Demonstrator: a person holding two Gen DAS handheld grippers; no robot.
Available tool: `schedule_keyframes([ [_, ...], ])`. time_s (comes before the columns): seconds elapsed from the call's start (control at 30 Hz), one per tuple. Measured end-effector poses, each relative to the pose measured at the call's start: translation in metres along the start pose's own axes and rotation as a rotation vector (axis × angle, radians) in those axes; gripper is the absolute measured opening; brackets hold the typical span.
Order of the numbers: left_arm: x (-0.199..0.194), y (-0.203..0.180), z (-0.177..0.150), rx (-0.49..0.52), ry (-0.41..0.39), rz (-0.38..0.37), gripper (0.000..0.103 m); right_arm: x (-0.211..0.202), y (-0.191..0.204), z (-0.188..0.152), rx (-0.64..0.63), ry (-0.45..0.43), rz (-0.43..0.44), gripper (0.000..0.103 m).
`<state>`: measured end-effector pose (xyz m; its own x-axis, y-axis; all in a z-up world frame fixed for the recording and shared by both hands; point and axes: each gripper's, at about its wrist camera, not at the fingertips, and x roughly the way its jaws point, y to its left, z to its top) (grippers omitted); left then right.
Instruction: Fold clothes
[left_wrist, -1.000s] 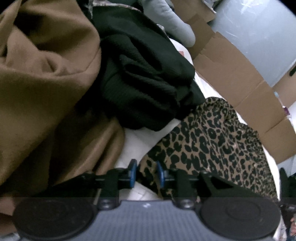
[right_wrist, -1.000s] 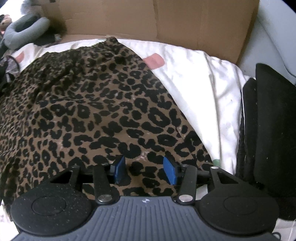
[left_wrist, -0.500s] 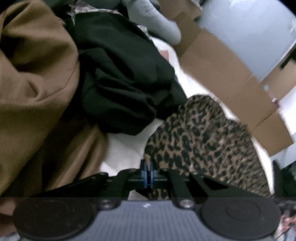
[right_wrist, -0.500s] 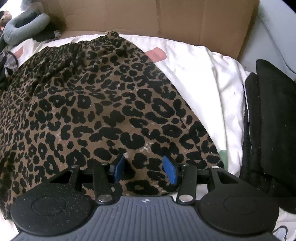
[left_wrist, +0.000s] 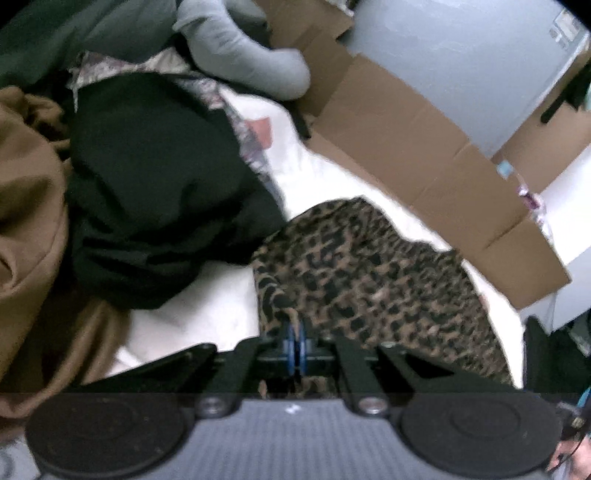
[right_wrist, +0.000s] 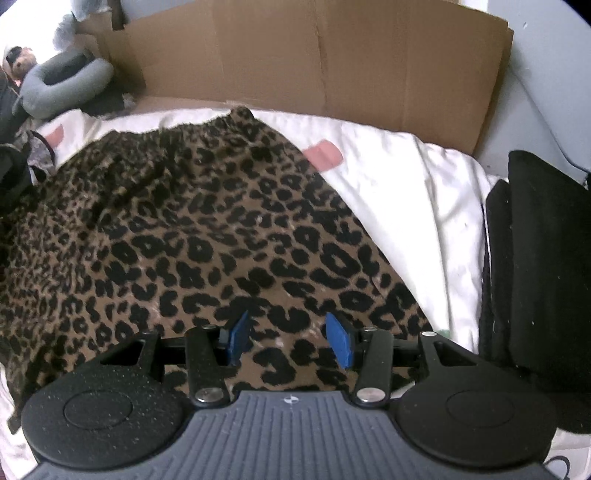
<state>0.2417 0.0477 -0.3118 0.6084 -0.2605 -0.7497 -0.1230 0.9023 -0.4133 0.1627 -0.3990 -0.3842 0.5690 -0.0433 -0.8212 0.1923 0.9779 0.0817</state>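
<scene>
Leopard-print cloth is now pinched between our left fingers (left_wrist: 296, 341), low in the centre of the left wrist view. A second ago they stood spread just at the skirt's (left_wrist: 369, 280) near corner; half a second ago they had pressed together on it, and now the pinched corner stands up in a small ridge, so we judge the lift has begun. The skirt spreads to the right across the white sheet (left_wrist: 207, 310), with a black garment (left_wrist: 155, 192) and a brown one (left_wrist: 29, 206) heaped at left and cardboard (left_wrist: 424, 155) along the upper right.

In the right wrist view our right fingers (right_wrist: 290, 339) are spread, hovering over the skirt's (right_wrist: 207, 236) near edge at lower centre, much as a second ago, holding nothing. The skirt lies mostly flat over the sheet (right_wrist: 424, 206), waistband at the top near the cardboard (right_wrist: 314, 62); folded black cloth (right_wrist: 539, 266) sits at right. With one corner held, a fold seems under way.
</scene>
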Motion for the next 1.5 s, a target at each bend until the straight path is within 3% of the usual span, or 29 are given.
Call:
schedule_keyframes([
  [0.3,0.004,-0.053,-0.007,0.032,0.043,-0.032,0.003,-0.021,0.0,0.019,0.056,-0.087,0.066,0.053],
  [0.67,0.011,-0.107,-0.015,0.093,0.074,-0.164,0.003,-0.05,0.027,0.031,0.043,-0.147,0.237,0.055],
  [1.4,0.043,-0.162,-0.048,0.074,0.169,-0.378,0.003,-0.065,0.143,0.025,-0.116,-0.098,0.532,0.057],
  [1.5,0.045,-0.164,-0.05,0.061,0.177,-0.393,0.003,-0.065,0.152,0.024,-0.119,-0.093,0.542,0.057],
])
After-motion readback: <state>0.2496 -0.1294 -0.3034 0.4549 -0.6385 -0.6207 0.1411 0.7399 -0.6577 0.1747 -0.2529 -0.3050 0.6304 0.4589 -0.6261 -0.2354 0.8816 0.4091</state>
